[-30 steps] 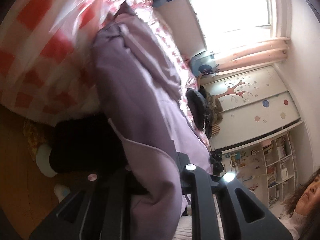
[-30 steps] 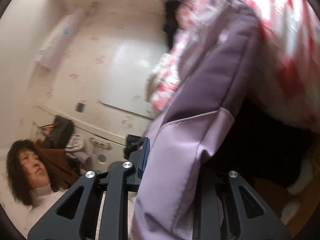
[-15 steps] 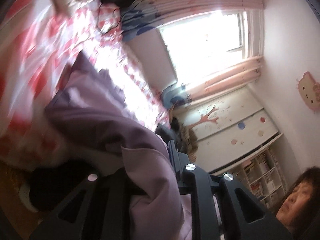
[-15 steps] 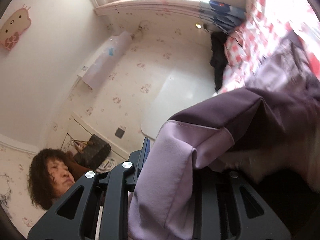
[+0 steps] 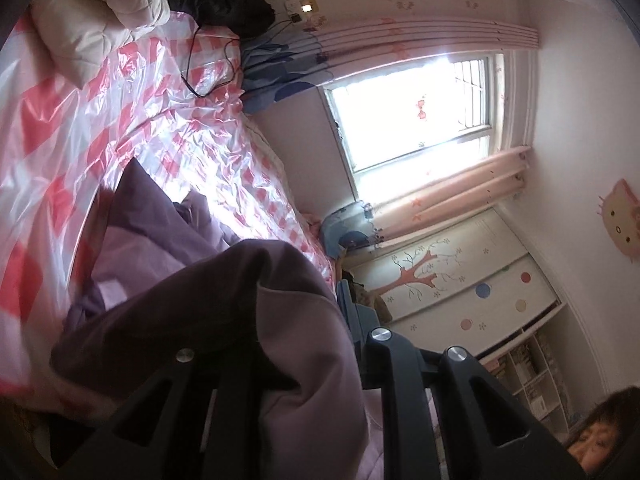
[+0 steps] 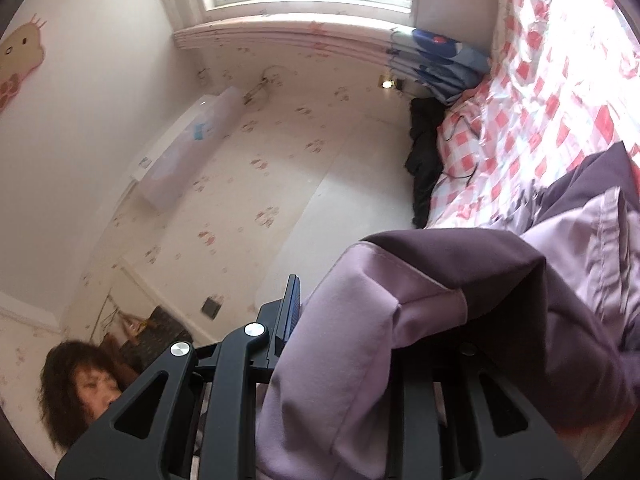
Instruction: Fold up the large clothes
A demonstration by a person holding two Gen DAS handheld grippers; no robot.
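A large purple garment [image 5: 224,292], light lilac with darker purple panels, is lifted at one edge off a bed under a pink-and-white checked plastic sheet [image 5: 132,92]. My left gripper [image 5: 316,320] is shut on a bunched fold of the garment, which drapes over its fingers and hides the tips. In the right wrist view the same garment [image 6: 420,320] hangs across my right gripper [image 6: 360,320], shut on another part of its edge. The rest of the cloth trails down onto the bed in loose folds.
A cream quilt [image 5: 100,20] and a dark piece of clothing [image 5: 224,0] lie at the bed's far end, with a black cable [image 5: 208,64] on the sheet. A window [image 5: 412,100], a wardrobe [image 5: 460,280] and shelves [image 5: 532,372] stand beyond. The person's head [image 6: 80,384] shows low in both views.
Both grippers have risen and swung forward over the bed with the garment in them. The cloth now hangs from them in a lifted fold, and more of the room shows.
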